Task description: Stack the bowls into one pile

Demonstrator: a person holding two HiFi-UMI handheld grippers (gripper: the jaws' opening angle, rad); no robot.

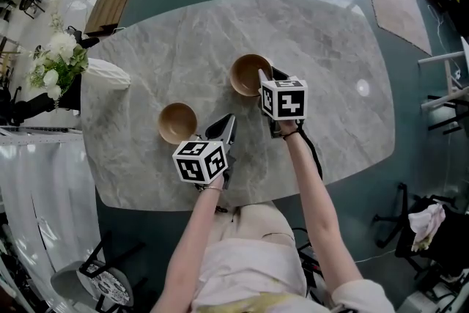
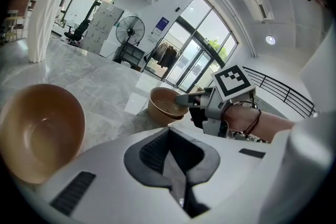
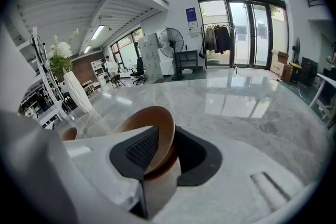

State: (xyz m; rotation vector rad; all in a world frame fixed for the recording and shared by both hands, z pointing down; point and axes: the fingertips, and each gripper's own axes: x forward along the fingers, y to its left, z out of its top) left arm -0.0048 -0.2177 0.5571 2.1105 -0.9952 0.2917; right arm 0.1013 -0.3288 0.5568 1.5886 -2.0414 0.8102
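Observation:
Two wooden bowls stand apart on the grey marble table (image 1: 330, 62). The darker bowl (image 1: 248, 74) is at the middle, the lighter bowl (image 1: 177, 122) nearer and to the left. My right gripper (image 1: 265, 78) straddles the darker bowl's right rim. In the right gripper view that bowl (image 3: 153, 124) has its thin wall between the jaws (image 3: 157, 157), which stand open wider than the wall. My left gripper (image 1: 224, 127) rests shut and empty just right of the lighter bowl (image 2: 42, 131). The left gripper view also shows the darker bowl (image 2: 161, 106) and the right gripper (image 2: 182, 99) on it.
A white vase (image 1: 106, 74) with white flowers (image 1: 58, 59) stands at the table's left edge. Past the table's near edge is a round stool (image 1: 110, 282) at the lower left. A dark chair (image 1: 418, 223) stands to the right.

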